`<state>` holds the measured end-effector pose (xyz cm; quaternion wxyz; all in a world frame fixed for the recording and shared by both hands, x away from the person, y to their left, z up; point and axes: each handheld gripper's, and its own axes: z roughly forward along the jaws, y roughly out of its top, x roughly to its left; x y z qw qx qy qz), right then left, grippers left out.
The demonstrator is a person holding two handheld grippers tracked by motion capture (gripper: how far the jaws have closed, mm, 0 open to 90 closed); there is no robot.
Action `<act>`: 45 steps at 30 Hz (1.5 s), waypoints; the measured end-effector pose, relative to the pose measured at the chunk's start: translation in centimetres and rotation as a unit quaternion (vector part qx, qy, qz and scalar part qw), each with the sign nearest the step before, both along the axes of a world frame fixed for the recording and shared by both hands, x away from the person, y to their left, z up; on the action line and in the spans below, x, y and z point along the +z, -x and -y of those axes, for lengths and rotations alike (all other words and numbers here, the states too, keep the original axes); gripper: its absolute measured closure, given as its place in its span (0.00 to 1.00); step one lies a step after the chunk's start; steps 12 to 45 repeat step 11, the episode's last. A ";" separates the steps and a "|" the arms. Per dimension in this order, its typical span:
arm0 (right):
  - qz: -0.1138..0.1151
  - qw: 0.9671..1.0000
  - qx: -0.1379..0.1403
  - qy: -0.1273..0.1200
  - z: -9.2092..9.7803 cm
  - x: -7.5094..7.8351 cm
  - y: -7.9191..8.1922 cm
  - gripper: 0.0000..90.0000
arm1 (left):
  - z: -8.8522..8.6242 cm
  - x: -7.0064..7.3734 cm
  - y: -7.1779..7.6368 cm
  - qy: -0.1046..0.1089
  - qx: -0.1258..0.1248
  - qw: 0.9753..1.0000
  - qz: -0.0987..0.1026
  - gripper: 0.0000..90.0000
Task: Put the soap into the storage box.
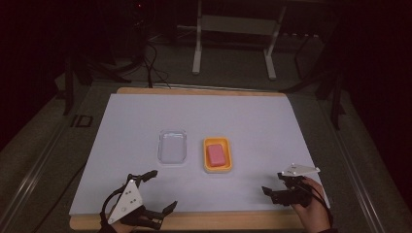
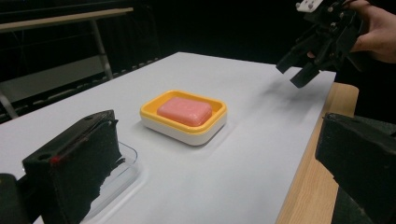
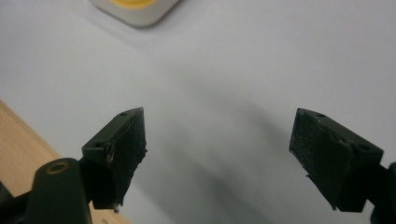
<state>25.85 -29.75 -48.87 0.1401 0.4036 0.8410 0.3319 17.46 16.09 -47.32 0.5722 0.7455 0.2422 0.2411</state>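
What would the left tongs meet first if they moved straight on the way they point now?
Probably the yellow soap dish with the pink soap: it sits centred ahead between the open left tongs. The clear lid lies off towards one jaw; depth is uncertain.

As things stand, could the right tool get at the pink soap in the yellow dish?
Probably yes: the right tool is open and empty, and only bare white sheet lies between it and the pink soap, uncovered in the yellow dish.

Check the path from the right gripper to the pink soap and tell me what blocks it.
Nothing visible does. The right gripper is open over bare white sheet, and the pink soap lies uncovered in its yellow dish; the clear lid lies on the dish's far side.
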 end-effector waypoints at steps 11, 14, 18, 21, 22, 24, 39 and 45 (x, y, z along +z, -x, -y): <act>0.013 1.000 -0.004 0.000 0.2 -0.2 -0.2 0.21 | 0.1 0.0 -0.1 -0.003 -0.002 1.000 -0.005 0.01; 0.013 1.000 -0.004 0.000 0.2 -0.2 -0.2 0.21 | 0.1 0.0 -0.1 -0.003 -0.002 1.000 -0.005 0.01; 0.013 1.000 -0.004 0.000 0.2 -0.2 -0.2 0.21 | 0.1 0.0 -0.1 -0.003 -0.002 1.000 -0.005 0.01; 0.013 1.000 -0.004 0.000 0.2 -0.2 -0.2 0.21 | 0.1 0.0 -0.1 -0.003 -0.002 1.000 -0.005 0.01; 0.013 1.000 -0.004 0.000 0.2 -0.2 -0.2 0.21 | 0.1 0.0 -0.1 -0.003 -0.002 1.000 -0.005 0.01; 0.013 1.000 -0.004 0.000 0.2 -0.2 -0.2 0.21 | 0.1 0.0 -0.1 -0.003 -0.002 1.000 -0.005 0.01; 0.013 1.000 -0.004 0.000 0.2 -0.2 -0.2 0.21 | 0.1 0.0 -0.1 -0.003 -0.002 1.000 -0.005 0.01; 0.013 1.000 -0.004 0.000 0.2 -0.2 -0.2 0.21 | 0.1 0.0 -0.1 -0.003 -0.002 1.000 -0.005 0.01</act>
